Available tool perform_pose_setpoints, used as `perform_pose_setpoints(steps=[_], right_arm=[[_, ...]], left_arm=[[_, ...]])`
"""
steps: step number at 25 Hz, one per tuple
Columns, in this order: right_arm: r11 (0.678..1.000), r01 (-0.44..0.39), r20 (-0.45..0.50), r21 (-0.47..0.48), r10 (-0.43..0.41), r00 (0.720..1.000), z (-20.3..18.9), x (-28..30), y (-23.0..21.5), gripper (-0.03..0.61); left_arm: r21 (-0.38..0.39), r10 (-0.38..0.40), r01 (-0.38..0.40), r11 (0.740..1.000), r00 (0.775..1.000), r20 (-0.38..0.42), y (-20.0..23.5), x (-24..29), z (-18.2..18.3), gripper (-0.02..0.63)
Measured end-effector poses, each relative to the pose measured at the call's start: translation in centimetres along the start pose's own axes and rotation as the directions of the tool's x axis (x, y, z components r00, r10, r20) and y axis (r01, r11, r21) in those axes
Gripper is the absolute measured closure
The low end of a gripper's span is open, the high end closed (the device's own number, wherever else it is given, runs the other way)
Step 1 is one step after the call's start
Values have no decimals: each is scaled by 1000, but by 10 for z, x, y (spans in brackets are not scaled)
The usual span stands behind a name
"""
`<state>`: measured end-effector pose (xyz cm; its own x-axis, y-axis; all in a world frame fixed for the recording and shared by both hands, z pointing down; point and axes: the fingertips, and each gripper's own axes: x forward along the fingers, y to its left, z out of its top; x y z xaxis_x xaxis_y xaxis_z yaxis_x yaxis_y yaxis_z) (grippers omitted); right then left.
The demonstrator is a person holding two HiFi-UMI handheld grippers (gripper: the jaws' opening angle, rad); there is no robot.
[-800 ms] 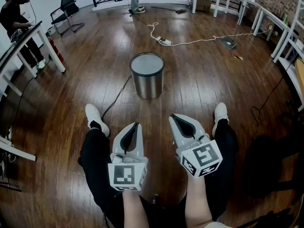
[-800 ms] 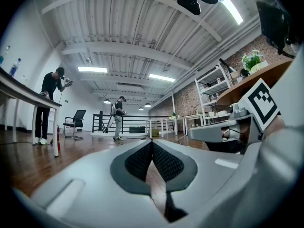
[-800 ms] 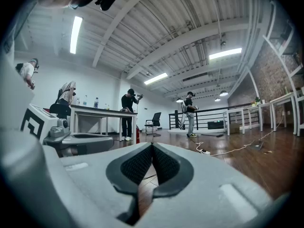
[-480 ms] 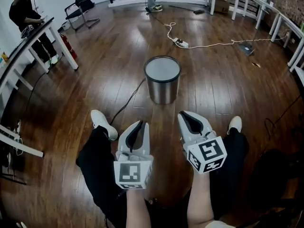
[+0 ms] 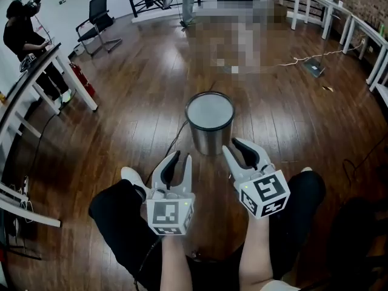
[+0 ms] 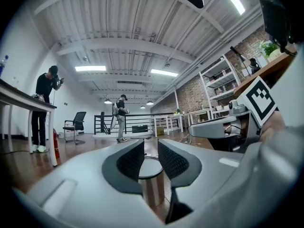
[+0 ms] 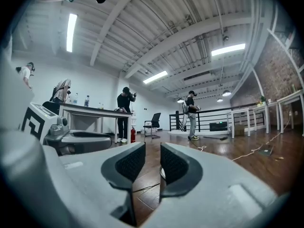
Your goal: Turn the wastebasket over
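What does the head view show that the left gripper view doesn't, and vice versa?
Only the head view: the person's legs and a white shoe. Only the left gripper view: the ceiling lights overhead. Both: the wastebasket, the black office chair and the right gripper.

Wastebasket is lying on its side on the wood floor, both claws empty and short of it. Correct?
One thing is off: the wastebasket stands upright on the wood floor, not on its side. The head view shows its round top facing up. The rest holds: the left claw and right claw are both empty and short of it.
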<state>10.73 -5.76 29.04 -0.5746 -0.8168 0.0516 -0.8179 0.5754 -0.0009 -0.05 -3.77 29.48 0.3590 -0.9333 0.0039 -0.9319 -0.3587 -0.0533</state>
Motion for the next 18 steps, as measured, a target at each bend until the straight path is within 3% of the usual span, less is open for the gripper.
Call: perform_pose_setpoints(steps=[8, 13, 18], right_arm=[[996, 43, -7, -76, -44, 999, 25, 87, -25, 446], [979, 130, -64, -157, -142, 988, 26, 145, -50, 368], [981, 99, -120, -169, -121, 985, 9, 200, -58, 337]], left_arm=[[-6, -36, 36, 999, 999, 25, 68, 79, 9, 448], [-21, -38, 38, 999, 999, 22, 114, 126, 4, 387], [-54, -8, 6, 999, 999, -35, 157, 168, -23, 316]])
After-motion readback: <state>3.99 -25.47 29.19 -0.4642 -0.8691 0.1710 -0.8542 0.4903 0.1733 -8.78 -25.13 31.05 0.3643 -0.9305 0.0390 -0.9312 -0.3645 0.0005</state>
